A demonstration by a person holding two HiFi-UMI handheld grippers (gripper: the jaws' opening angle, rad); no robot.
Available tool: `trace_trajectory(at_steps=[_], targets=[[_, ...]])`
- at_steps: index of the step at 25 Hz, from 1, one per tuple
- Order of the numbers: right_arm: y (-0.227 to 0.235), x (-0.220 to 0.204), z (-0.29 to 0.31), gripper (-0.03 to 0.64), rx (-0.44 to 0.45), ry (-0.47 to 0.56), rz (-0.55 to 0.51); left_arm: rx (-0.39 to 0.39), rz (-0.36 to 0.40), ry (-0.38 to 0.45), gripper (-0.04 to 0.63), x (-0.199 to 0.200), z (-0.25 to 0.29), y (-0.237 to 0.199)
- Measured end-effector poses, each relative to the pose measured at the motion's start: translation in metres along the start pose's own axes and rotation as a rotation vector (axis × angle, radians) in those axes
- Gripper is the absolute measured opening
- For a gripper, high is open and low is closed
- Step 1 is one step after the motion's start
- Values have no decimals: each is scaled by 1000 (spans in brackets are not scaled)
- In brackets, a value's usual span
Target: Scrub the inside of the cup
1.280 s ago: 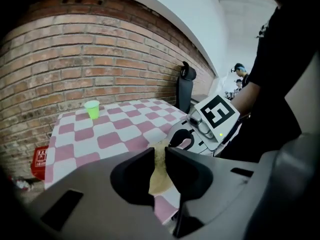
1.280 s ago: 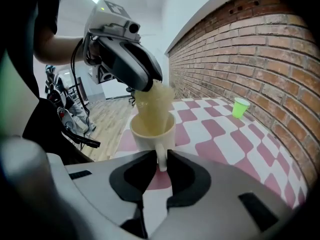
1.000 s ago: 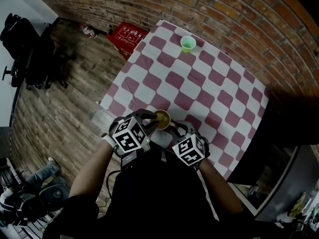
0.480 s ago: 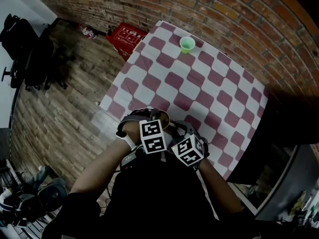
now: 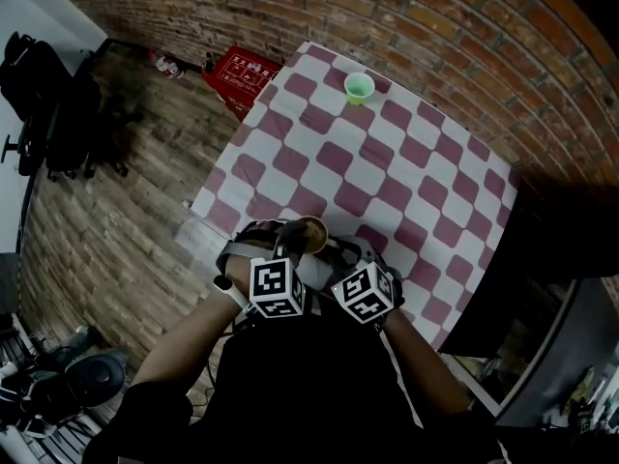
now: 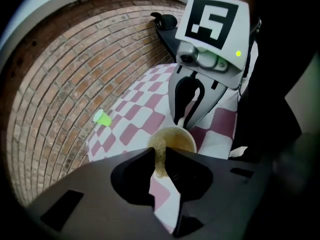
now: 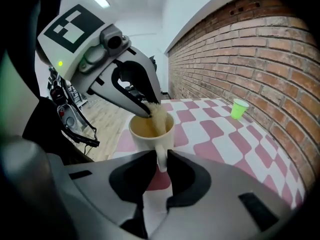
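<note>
Right gripper (image 7: 161, 158) grips cup (image 7: 148, 133) handle, mouth up | left gripper (image 6: 160, 155) pinches sponge (image 7: 159, 117) | sponge reaches down inside cup

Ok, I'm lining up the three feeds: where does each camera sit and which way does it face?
Head view: on the person's head, looking steeply down at the table; both arms show.
Left gripper view: on the left gripper, facing the sponge in the mug; right gripper opposite.
Right gripper view: on the right gripper, facing the mug's handle; left gripper opposite.
Shared: mug and green cup.
</note>
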State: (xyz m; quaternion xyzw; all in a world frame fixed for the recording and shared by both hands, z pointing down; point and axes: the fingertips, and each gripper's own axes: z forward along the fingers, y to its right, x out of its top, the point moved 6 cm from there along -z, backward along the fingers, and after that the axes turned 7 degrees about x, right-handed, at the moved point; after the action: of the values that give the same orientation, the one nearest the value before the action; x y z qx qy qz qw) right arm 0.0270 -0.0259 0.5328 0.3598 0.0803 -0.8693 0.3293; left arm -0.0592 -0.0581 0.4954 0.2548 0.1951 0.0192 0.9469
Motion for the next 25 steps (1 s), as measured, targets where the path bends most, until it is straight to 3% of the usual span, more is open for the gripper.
trace_trajectory(at_steps=[6, 8, 13, 19, 25], targets=[[0, 1, 0, 80, 4, -3, -5, 190, -209, 130, 71, 1, -56, -31], [0, 0, 0, 80, 5, -2, -1, 205, -285, 149, 71, 1, -70, -40], [-2, 1, 1, 80, 4, -6, 0, 73, -402, 108, 72, 3, -72, -35], [-2, 2, 1, 80, 0, -8, -3, -67, -482, -82, 72, -4, -26, -16], [-4, 1, 0, 80, -9, -7, 0, -128, -435, -210, 72, -6, 11, -3]])
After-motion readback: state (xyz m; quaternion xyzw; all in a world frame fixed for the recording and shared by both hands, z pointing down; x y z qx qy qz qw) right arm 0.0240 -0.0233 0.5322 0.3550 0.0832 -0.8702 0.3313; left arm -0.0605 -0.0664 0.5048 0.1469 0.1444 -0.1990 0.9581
